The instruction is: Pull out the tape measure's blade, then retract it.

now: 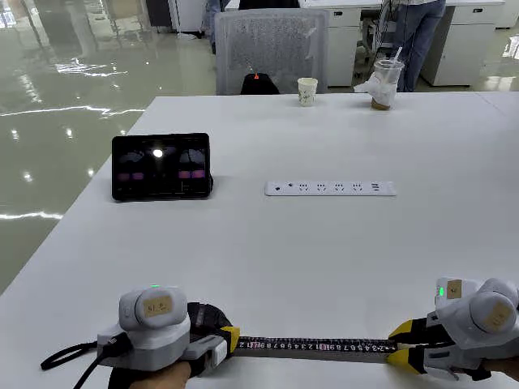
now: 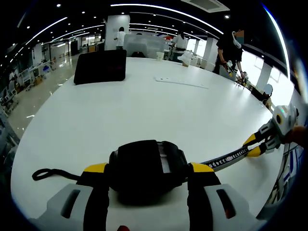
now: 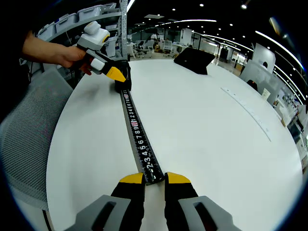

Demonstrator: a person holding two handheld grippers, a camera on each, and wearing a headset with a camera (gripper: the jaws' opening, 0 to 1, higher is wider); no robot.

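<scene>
The black tape measure case [image 2: 147,166] sits between the yellow-tipped jaws of my left gripper [image 2: 147,168], which is shut on it near the table's front left [image 1: 212,320]. Its dark blade [image 1: 316,346] with white numbers runs flat along the table to the right. My right gripper [image 3: 155,179] is shut on the blade's end [image 3: 153,175], at the front right [image 1: 403,344]. In the right gripper view the blade [image 3: 137,137] stretches away to the left gripper [image 3: 118,77]. A black wrist strap [image 2: 50,174] trails from the case.
A white table [image 1: 324,259] holds a dark tablet [image 1: 162,166] at the left, a white power strip [image 1: 331,188] in the middle, a paper cup [image 1: 307,91] and a plastic cup [image 1: 384,83] at the far edge. A grey mesh chair [image 1: 272,49] stands behind it. A person [image 1: 418,36] stands beyond.
</scene>
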